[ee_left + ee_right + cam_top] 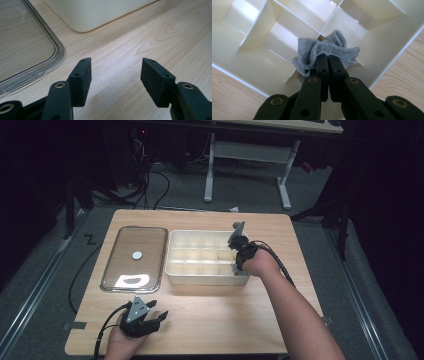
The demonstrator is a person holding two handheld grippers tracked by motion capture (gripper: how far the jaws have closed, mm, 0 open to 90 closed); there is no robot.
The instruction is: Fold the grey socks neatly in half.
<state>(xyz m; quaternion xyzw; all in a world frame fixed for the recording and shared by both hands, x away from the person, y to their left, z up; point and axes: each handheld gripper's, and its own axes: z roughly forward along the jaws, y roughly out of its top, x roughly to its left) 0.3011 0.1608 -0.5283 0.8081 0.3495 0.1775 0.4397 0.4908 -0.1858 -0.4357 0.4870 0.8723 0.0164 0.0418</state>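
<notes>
A: Take the cream divider box [207,279] as the landmark. What lies nearest the person?

B: The left gripper [161,316], resting on the wooden table [225,320] in front of the box's near-left corner, well short of it. In the left gripper view its jaws stand wide apart with only bare wood between them; the box's rounded corner [82,27] is ahead of them.

A: Free room there?

B: Plenty. The strip of table between the box's near wall and the table's near edge is open wood, crossed only by the right forearm [295,315] on the right side.

A: And left of the box?

B: A clear lid [110,270] lies flat there, its long edge running just beside the box's left wall with a narrow gap. A small white disc [137,254] sits on it. In the left gripper view its raised rim [58,53] curves close by the left jaw.

A: The right gripper?

B: The right gripper [328,58] reaches down over the box's right end, inside the near-right part. Its jaws are pressed together on a crumpled grey cloth [324,47], which sits over a crossing of the dividers [287,30]. Which compartment it belongs to I cannot tell.

A: Beyond the box?

B: A band of bare table up to the far edge, then the floor, cables and a white desk frame [247,152].
</notes>
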